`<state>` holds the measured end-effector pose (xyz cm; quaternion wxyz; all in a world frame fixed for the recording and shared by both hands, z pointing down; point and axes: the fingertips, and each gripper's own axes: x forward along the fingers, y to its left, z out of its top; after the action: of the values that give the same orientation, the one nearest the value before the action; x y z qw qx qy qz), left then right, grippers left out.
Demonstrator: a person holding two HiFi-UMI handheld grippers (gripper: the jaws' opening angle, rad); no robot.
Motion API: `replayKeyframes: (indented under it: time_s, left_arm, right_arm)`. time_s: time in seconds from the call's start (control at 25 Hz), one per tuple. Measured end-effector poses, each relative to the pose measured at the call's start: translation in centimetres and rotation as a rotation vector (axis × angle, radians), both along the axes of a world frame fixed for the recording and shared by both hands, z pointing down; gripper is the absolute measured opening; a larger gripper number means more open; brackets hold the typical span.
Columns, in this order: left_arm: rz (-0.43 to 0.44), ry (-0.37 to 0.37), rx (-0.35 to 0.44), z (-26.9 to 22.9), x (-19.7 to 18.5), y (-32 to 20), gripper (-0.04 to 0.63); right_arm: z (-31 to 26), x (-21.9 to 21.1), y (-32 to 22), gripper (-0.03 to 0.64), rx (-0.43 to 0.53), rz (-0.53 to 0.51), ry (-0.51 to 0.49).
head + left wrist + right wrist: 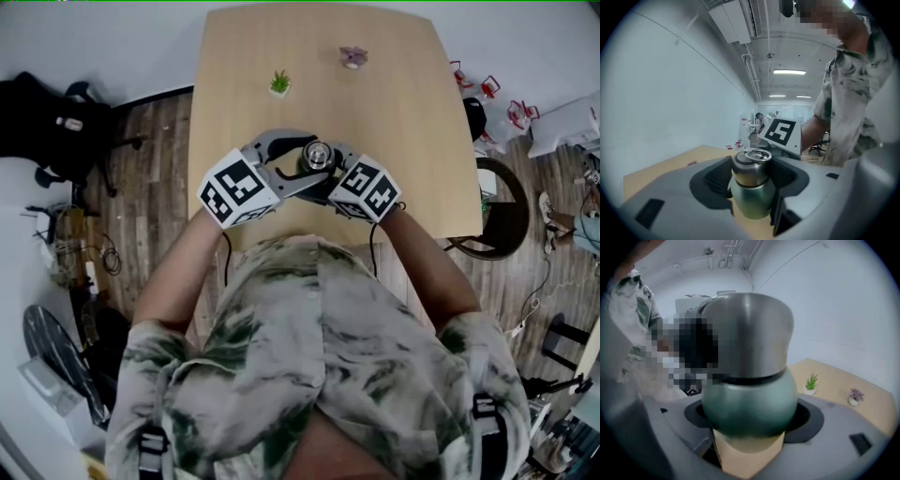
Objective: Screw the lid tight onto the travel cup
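Observation:
A travel cup stands near the front edge of the wooden table (403,141). Its body (750,399) is green and its steel lid (318,153) sits on top. From the left, my left gripper (305,157) is shut with its dark pads against the lid (751,168), above the green body (751,200). My right gripper (329,162) comes in from the right and is shut on the cup's round green body, which fills the gap between its jaws (749,420). The right gripper's marker cube (783,133) shows behind the cup in the left gripper view.
A small green plant in a white pot (279,83) and a small purple plant (353,57) stand farther back on the table. A dark chair (502,211) is at the table's right side. Bags and cables lie on the floor at the left (56,122).

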<state>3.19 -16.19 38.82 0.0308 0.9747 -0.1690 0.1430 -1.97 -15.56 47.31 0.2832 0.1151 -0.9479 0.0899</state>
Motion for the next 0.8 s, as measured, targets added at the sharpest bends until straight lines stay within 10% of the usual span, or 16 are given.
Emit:
replayKeyframes:
  time_s: [0.32, 0.8]
  left_arm:
    - [0.153, -0.013, -0.028, 0.1, 0.1, 0.9, 0.259]
    - [-0.206, 0.003, -0.057, 0.1, 0.7, -1.1, 0.268]
  right_arm:
    - [0.0, -0.1, 1.2, 0.403, -0.013, -0.08, -0.012]
    - [0.5, 0.8, -0.9, 0.403, -0.04, 0.103, -0.007]
